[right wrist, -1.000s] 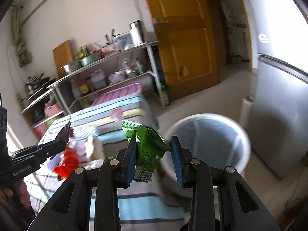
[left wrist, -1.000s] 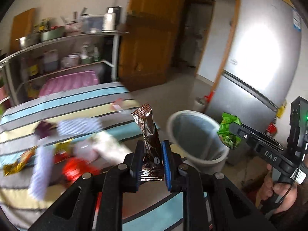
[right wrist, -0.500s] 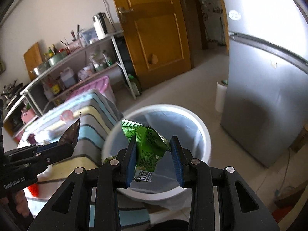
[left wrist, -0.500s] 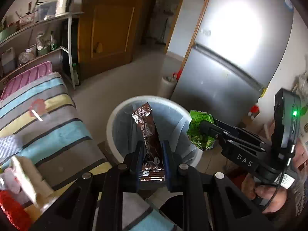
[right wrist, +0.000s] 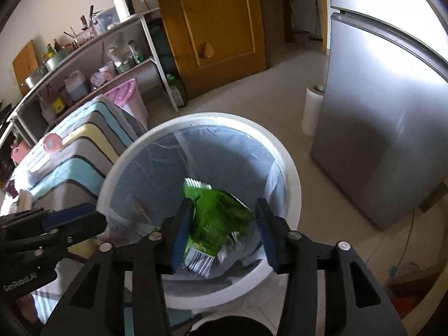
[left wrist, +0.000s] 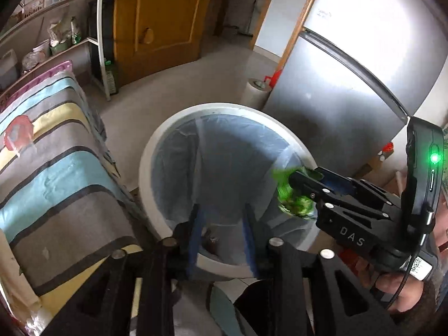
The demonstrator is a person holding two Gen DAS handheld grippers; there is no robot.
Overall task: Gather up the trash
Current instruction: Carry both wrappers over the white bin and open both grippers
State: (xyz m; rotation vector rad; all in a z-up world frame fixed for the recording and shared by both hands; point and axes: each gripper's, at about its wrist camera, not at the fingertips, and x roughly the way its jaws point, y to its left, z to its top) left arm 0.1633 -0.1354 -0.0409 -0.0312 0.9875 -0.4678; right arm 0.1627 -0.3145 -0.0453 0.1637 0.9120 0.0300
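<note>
Had both grippers out over the bin (right wrist: 291,184), beside the striped worktop (left wrist: 56,173), fridge (right wrist: 378,140) on the far side. Found the L gripper (left wrist: 222,210) with fingers (left wrist: 196,224) just eased apart, gap bare, nothing pinched. Glimpsed a dark scrap low in the liner (right wrist: 156,173) through that gap, too dim to name. Caught the R gripper (right wrist: 223,204) mid-release: fingers (right wrist: 179,229) just swung wide, green wrapper (right wrist: 215,221) in between but not clamped. Saw it leaning on the L-hand pad, clear daylight on the other side, edges blurred, prob. already slipping. Placed the wrapper dead over the bin mouth, well inside the rim, straight ahead of the R fingers and nowhere near the L ones, so R hand's job, no contest. Read the long axis as running along the fingers' own line: crimped end pointing away and down into the liner, barcode end back toward the gripper body. Judged nothing left to line up, just gravity and a clear drop. Flagged one risk, imo: foil clinging to that pad instead of falling.
</note>
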